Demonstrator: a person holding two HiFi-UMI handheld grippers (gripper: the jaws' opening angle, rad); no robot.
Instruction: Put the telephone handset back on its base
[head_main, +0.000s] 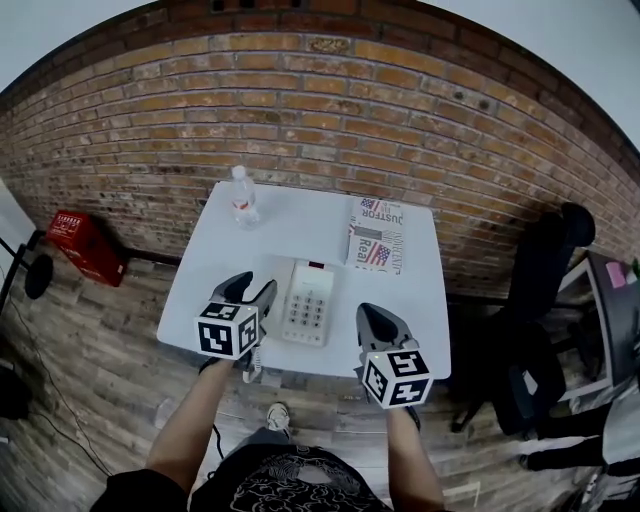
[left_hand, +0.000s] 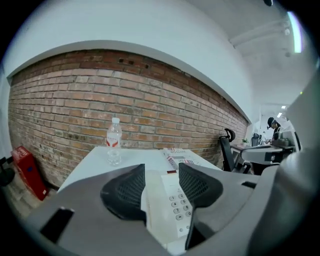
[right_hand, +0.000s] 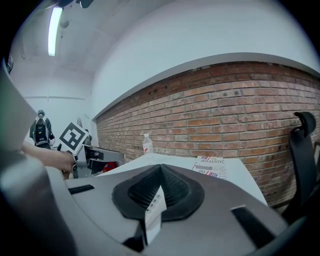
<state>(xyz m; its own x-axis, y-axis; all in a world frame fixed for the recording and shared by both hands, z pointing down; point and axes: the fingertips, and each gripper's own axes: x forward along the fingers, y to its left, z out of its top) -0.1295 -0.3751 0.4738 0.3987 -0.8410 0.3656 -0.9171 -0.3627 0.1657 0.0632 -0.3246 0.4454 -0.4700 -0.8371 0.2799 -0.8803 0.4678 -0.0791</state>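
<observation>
Looking down from the head camera, a white table (head_main: 300, 225) stands against a brick wall (head_main: 330, 110), with the person's two arms reaching over its near edge. At the middle of the table lies a white telephone base (head_main: 312, 300) with a grid of buttons. The handset (left_hand: 154, 206) lies along the base's left side beside the keypad and appears seated in its cradle. The left gripper (head_main: 250, 290) hovers just left of the telephone; its dark ribbed pads (left_hand: 127, 192) are spread wide, and its own view shows the handset and keypad in the gap between them, with neither pad clearly pressing on either. The right gripper (head_main: 380, 322) sits to the right of the telephone with its pads pressed together; a thin white sliver with small dots shows at the seam, too small to identify. Farther back stand a clear water bottle (head_main: 241, 195) on the left and a folded newspaper (head_main: 377, 235) on the right.
</observation>
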